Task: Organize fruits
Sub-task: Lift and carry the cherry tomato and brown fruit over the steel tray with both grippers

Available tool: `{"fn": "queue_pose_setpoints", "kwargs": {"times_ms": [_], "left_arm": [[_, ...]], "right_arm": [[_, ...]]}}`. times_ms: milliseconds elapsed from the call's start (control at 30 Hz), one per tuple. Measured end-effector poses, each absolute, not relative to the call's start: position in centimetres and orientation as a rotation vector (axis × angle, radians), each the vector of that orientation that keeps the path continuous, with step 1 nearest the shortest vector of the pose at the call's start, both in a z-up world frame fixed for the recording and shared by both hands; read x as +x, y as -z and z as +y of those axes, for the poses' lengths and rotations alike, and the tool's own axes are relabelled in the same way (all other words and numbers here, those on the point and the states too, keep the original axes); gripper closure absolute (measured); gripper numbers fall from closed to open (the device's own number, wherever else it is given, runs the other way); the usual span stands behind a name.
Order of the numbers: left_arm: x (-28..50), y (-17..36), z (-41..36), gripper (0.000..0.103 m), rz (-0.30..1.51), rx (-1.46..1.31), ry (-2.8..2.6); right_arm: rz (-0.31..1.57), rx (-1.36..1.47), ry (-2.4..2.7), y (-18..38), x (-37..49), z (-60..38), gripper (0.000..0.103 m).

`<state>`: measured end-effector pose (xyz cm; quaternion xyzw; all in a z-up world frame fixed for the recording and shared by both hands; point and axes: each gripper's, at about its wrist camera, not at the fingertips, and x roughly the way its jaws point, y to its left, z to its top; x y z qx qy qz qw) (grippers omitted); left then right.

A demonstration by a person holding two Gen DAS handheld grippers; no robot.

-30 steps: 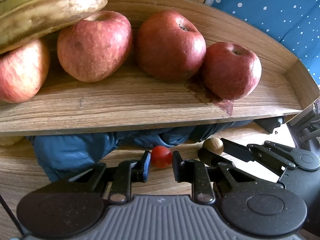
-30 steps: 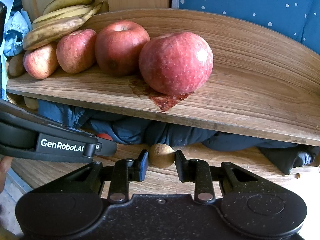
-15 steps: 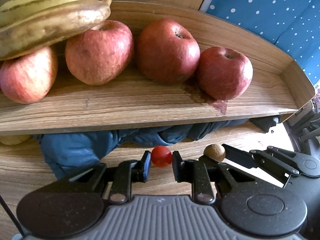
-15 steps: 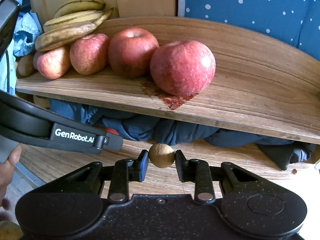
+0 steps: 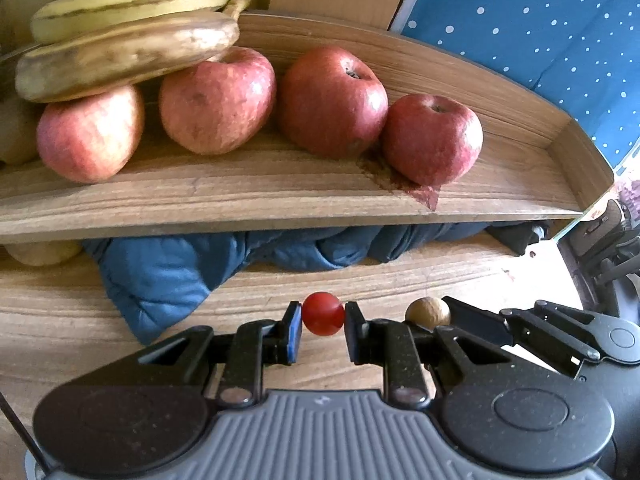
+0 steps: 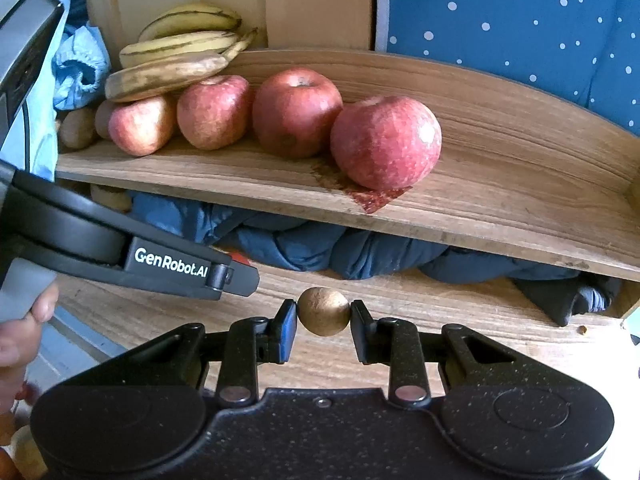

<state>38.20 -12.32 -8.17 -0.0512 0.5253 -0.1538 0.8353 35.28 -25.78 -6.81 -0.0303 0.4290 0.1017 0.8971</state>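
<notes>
My left gripper [image 5: 322,320] is shut on a small red cherry tomato [image 5: 322,313], held above the lower wooden shelf [image 5: 60,320]. My right gripper [image 6: 324,314] is shut on a small round brown fruit [image 6: 323,311]; that fruit [image 5: 427,312] also shows in the left wrist view, just right of the tomato. Above both, the upper wooden shelf [image 5: 280,196] carries several red apples [image 5: 332,100] in a row and a bunch of bananas [image 5: 128,40] at its left end. In the right wrist view the left gripper [image 6: 240,272] lies to the left, the tomato mostly hidden behind it.
A blue quilted cloth [image 5: 168,276] is bunched under the upper shelf [image 6: 520,208]. A dark red stain [image 6: 372,198] marks the shelf below the rightmost apple [image 6: 386,142]. A blue dotted fabric [image 6: 520,20] hangs behind. A person's fingers [image 6: 24,332] show at the left edge. Brownish fruits [image 6: 78,130] sit at the shelf's far left.
Both grippers have drawn back and up from the shelves, so the apples and bananas look smaller and lower in view. Each keeps its fruit gripped.
</notes>
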Motion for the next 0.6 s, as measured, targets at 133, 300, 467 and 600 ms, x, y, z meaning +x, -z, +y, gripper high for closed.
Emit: {"fn": "queue_pose_setpoints", "kwargs": {"times_ms": [133,300,467,600], "left_arm": [[37.2,8.0,-11.4,0.079,1.112,-0.115,0.310],[36.0,7.9,-10.3,0.079,1.117,-0.123,0.287],[34.8,7.8,-9.6,0.079,1.118,-0.130,0.265],[33.8,7.8,-9.0,0.079,1.120,-0.135,0.251]], "right_arm": [[0.887,-0.066,-0.224,6.5,34.7,-25.3,0.072],[0.886,-0.070,-0.250,6.1,33.5,-24.6,0.072],[0.890,-0.070,-0.280,5.9,32.2,-24.1,0.072],[0.895,-0.072,-0.309,5.8,31.4,-23.5,0.072]]}}
